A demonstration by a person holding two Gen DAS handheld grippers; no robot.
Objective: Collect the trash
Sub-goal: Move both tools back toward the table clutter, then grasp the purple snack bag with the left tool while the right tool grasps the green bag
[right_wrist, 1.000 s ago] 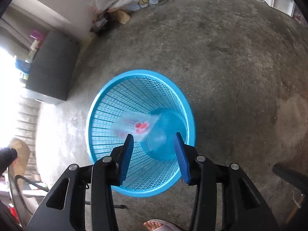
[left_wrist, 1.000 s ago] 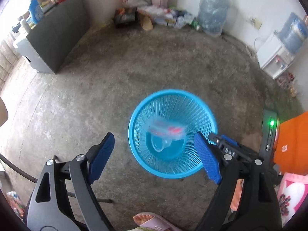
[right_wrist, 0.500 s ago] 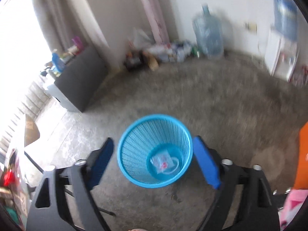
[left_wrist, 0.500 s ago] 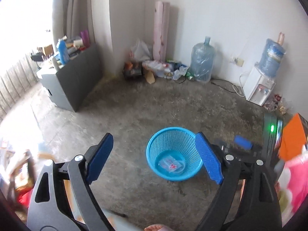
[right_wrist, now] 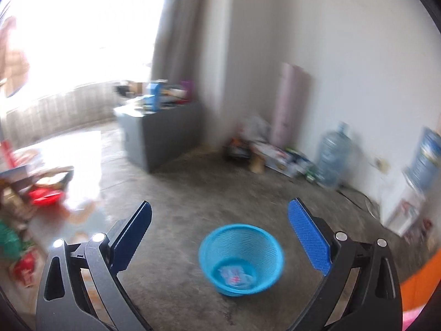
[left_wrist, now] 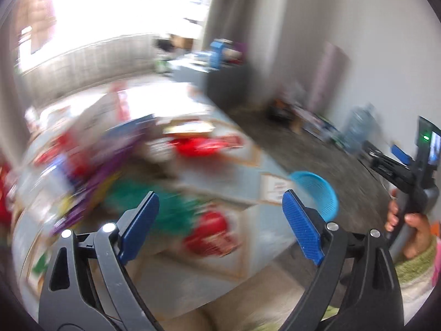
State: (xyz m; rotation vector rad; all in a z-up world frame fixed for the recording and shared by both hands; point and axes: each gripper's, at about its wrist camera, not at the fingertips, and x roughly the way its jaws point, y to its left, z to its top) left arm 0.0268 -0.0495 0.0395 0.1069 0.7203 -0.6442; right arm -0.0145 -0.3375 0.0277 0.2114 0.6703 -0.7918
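A blue mesh basket [right_wrist: 241,256] stands on the concrete floor with a clear plastic wrapper with red print [right_wrist: 234,274] lying in its bottom. My right gripper [right_wrist: 220,237] is open and empty, raised above and behind the basket. My left gripper [left_wrist: 220,220] is open and empty, turned left over a low table [left_wrist: 256,220] strewn with blurred trash: a red packet [left_wrist: 212,234], a green item [left_wrist: 160,207], purple wrappers [left_wrist: 91,171]. The basket [left_wrist: 317,190] shows beyond the table's right edge. The right gripper's handle [left_wrist: 408,176] shows at far right.
A grey cabinet [right_wrist: 160,132] stands by the left wall. Clutter and a water jug [right_wrist: 332,160] line the far wall, a white dispenser [right_wrist: 405,201] at right. An orange object [right_wrist: 421,284] sits near right. The left wrist view is strongly blurred.
Both grippers rose away from the basket after the wrapper dropped in. The left gripper has swung left to face the trash-strewn table; the right gripper opened wider.
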